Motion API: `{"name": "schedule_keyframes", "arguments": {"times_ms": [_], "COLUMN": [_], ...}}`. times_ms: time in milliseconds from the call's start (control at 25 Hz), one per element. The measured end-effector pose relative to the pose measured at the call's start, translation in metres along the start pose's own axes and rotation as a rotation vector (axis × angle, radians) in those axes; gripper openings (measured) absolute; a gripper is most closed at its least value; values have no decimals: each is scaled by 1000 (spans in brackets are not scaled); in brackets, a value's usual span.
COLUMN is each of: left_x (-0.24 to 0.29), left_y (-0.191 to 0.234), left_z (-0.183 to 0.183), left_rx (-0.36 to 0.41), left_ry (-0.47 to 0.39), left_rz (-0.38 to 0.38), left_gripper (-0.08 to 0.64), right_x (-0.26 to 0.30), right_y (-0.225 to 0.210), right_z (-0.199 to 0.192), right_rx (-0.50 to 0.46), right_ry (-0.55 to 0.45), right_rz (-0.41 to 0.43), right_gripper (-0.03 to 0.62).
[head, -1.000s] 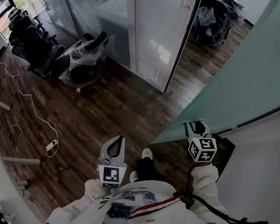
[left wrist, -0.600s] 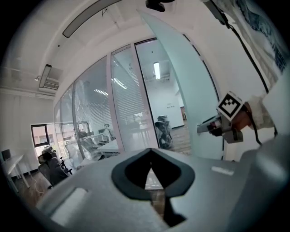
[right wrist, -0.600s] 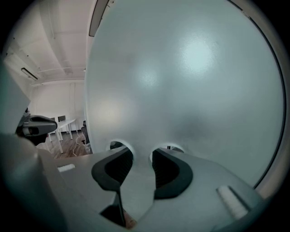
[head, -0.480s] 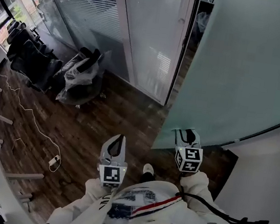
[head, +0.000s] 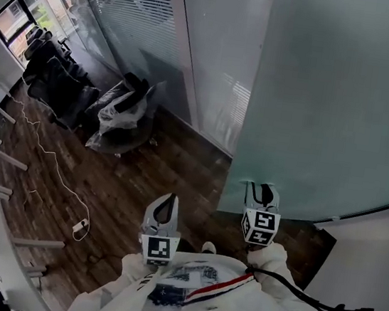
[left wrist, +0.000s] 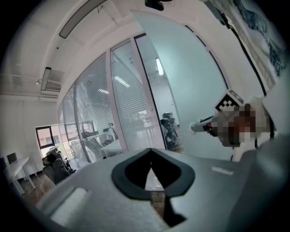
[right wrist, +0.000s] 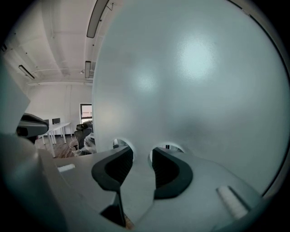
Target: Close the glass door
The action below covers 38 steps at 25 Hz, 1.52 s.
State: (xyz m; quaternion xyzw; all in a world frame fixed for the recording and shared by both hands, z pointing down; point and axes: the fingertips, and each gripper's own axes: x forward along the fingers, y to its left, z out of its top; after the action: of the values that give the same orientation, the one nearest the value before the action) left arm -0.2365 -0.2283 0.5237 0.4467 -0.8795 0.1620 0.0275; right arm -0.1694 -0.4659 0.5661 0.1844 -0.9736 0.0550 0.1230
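At 4 o'clock in the head view, the right tool [head: 262,188] points at the frosted glass door [head: 332,99], which fills that view from 12 to 4 o'clock. The right gripper view shows its jaws partly apart with nothing between them. The tips [right wrist: 141,152] sit right at the flat pane [right wrist: 195,81], close enough for their reflections to meet them, though actual contact cannot be confirmed. The door's free edge runs at 9 o'clock of the jaws, so the tool faces the pane, not the edge.

Down at 6 o'clock in the head view, the left tool [head: 169,199] hangs over the wooden floor [head: 142,172], well apart from the door. In the left gripper view its jaws [left wrist: 152,159] meet at the tips and hold nothing. That view also shows a narrow gap between the door [left wrist: 190,90] and the white frame post [left wrist: 144,90].

Plastic-wrapped office chairs [head: 125,113] stand at 10 o'clock, and a white cable [head: 50,160] trails across the floor at 9 o'clock.
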Motion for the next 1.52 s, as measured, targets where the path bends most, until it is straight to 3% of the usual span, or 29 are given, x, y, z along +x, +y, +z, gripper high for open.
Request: {"name": "schedule_keyframes", "arguments": {"times_ms": [240,440,720,920,1520], "left_x": [28,77,148,179,237], "left_y": [16,27,54,73,127], "left_z": [5,-4,1,-3,0], "left_rx": [-7,-25,12,-33,-36], "left_ry": [8,10,-33,-23,-53], "left_rz": [-21,-105,-193,-270,-333], "left_gripper": [3,3,3,3,3], "right_x": [28,46,69,82,97], "right_y": [-9,-18,-34,-42,-86], "right_z": [17,23,21,23,53], "right_rx": [-1,13,54,74,111], "right_ry": [-21,-4,14,25,22], "right_rz": [-41,-96,-203,-280,-451], "right_gripper": [137,137,135,135,135]}}
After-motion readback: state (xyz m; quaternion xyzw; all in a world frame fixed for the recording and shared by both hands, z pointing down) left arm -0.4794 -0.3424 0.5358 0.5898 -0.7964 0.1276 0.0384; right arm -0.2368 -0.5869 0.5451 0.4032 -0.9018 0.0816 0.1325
